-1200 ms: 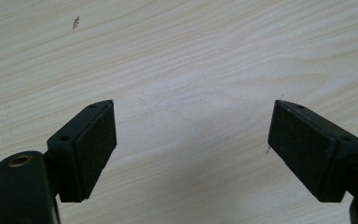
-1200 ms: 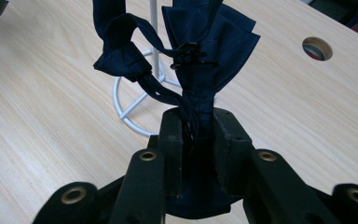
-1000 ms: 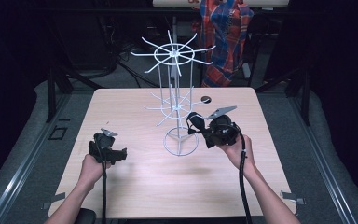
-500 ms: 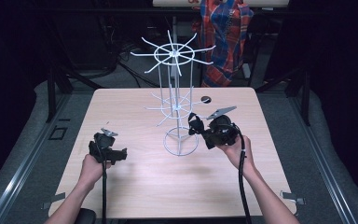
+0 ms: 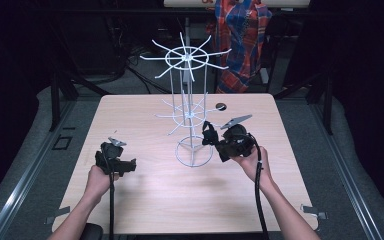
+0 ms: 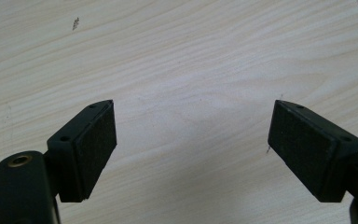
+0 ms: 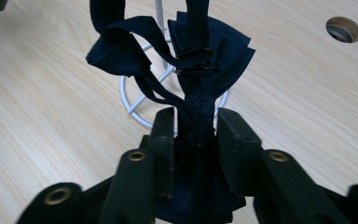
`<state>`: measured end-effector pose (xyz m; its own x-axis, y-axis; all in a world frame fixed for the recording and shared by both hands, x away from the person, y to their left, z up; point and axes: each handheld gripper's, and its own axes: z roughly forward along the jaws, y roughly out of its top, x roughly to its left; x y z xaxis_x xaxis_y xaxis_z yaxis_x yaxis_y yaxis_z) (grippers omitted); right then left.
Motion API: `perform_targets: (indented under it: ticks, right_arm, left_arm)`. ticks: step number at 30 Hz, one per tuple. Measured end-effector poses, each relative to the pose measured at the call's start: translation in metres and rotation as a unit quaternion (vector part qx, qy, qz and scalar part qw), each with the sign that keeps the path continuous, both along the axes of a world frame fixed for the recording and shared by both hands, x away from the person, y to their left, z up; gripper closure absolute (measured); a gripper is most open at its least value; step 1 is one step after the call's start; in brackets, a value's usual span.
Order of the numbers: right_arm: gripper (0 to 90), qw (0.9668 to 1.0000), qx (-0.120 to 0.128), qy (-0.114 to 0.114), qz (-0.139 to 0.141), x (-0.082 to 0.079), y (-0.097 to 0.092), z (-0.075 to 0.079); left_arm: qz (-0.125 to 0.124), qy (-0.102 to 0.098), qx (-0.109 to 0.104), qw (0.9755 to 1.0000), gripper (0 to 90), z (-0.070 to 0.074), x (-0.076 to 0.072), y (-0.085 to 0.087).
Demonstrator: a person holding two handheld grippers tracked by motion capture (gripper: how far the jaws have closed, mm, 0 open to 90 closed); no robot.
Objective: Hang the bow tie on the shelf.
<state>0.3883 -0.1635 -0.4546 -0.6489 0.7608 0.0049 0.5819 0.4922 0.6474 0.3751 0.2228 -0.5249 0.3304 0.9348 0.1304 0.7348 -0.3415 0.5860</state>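
The right tongs (image 7: 195, 135) pinch a bunched navy fabric piece (image 7: 200, 60), held just beside the base ring of the white wire hook rack (image 5: 187, 107). The left tongs (image 6: 192, 140) gape wide, empty, over bare worktop (image 5: 145, 200). The dangling straps could snag a lower hook and tip the light rack.

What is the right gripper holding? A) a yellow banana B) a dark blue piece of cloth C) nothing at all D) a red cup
B: in the right gripper view, the right gripper has its jaws closed on a dark blue cloth with straps, just in front of the white wire rack.
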Motion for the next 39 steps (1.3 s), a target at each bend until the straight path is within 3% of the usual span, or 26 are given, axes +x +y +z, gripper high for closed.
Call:
perform_targets:
  ticks: [12, 18, 21, 28, 39]
  right_arm:
    - [57.6, 1.0, -0.002, 0.005, 0.002, 0.0, -0.006, 0.001]
    - [48.6, 1.0, -0.003, 0.003, 0.0, -0.003, -0.01, 0.006]
    - [41.6, 0.9997, -0.024, -0.004, 0.001, -0.005, -0.013, 0.009]
    - [30.8, 0.9991, -0.041, -0.008, -0.001, -0.013, -0.023, 0.014]
    - [18.6, 0.9986, -0.05, -0.003, 0.017, -0.026, -0.033, 0.023]
  left_arm:
    - [-0.001, 0.003, 0.0, 1.0, 15.5, 0.0, 0.0, 0.0]
    - [-0.001, 0.001, 0.0, 1.0, 15.5, 0.0, 0.0, 0.0]
    - [-0.001, 0.001, 0.0, 1.0, 15.5, 0.0, 0.0, 0.0]
    - [0.0, 0.001, -0.001, 1.0, 15.5, 0.0, 0.0, 0.0]
    - [0.002, 0.002, -0.001, 1.0, 15.5, 0.0, 0.0, 0.0]
